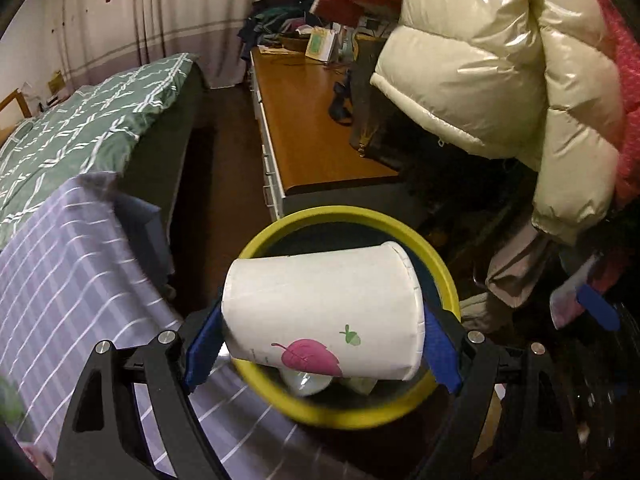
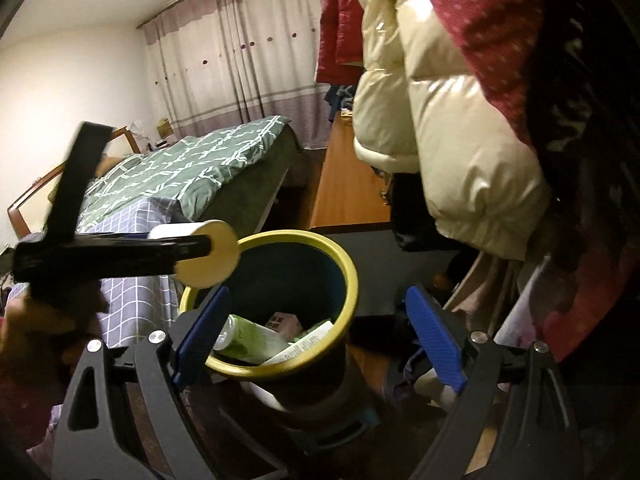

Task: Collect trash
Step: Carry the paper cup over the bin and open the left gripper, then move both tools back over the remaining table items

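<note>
Cluttered bedroom, bed (image 1: 80, 128) at ten o'clock. Left claw (image 1: 320, 344) gripping paper cup (image 1: 320, 312) sideways above yellow-rimmed bin (image 1: 436, 264), probably for dropping. Right claw (image 2: 320, 336) open, empty.

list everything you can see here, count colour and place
paper cup: 1, white with pink leaf, on its side above the bin
bin: 1, dark with yellow rim, on the floor by the bed
trash: several pieces, green and white, inside the bin
bed: 1, green patterned cover, left
desk: 1, brown wood, cluttered far end
puffer jacket: 1, cream, hanging right
curtain: 1, white and mauve, back wall
left hand-held gripper: black, blue pads, clamped on the cup
right hand-held gripper: black, blue pads, open, empty, near the bin
</note>
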### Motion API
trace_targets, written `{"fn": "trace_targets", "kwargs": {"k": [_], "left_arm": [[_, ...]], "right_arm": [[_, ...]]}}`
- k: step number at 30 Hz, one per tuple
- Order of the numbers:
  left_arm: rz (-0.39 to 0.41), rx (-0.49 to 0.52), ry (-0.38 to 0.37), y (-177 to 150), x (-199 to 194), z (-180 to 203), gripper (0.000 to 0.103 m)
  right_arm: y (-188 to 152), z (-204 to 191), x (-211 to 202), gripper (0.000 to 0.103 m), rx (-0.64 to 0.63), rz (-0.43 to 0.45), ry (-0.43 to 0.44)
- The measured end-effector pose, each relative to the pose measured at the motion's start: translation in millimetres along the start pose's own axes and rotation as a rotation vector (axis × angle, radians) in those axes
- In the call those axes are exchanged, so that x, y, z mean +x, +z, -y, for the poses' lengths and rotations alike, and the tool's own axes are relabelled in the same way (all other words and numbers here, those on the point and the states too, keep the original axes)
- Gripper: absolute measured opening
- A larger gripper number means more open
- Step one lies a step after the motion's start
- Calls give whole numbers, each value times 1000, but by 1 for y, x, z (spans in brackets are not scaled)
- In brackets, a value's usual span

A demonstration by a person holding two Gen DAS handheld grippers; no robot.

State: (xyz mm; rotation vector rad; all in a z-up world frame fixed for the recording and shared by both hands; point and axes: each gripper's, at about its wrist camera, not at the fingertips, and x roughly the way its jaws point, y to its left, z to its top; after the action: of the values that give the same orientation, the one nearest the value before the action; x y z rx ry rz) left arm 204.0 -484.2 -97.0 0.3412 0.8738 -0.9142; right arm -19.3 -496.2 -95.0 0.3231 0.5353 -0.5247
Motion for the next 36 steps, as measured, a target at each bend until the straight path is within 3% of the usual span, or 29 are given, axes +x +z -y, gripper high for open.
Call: {"fn": "trace_targets", "kwargs": {"k": [3,7,13,19,22,32,36], "left_arm": [[-12,-2,26,9,19,7,95],[21,-68,20,11,7,-7,95],[188,-117,78,-17,-85,-47,98],[288,-219,173,-81,-176,-113,98],[336,-297,266,-122,-218,-156,98],[480,-556,725,-266,-340,-280,98],[523,-670,806,-314,-361,-314,98]], "right_arm": [[-1,2,-1,85,9,-3,3],[-2,-3,0,85,1,-7,14],[-3,-23,10,85,-31,-37,43],[-4,-61,19,85,-92,-71,112],[-3,-87,21,85,-138,-76,152],[-1,-201,25,85,-281,-117,345],[-1,-263,23,85,-369,-126,418]]}}
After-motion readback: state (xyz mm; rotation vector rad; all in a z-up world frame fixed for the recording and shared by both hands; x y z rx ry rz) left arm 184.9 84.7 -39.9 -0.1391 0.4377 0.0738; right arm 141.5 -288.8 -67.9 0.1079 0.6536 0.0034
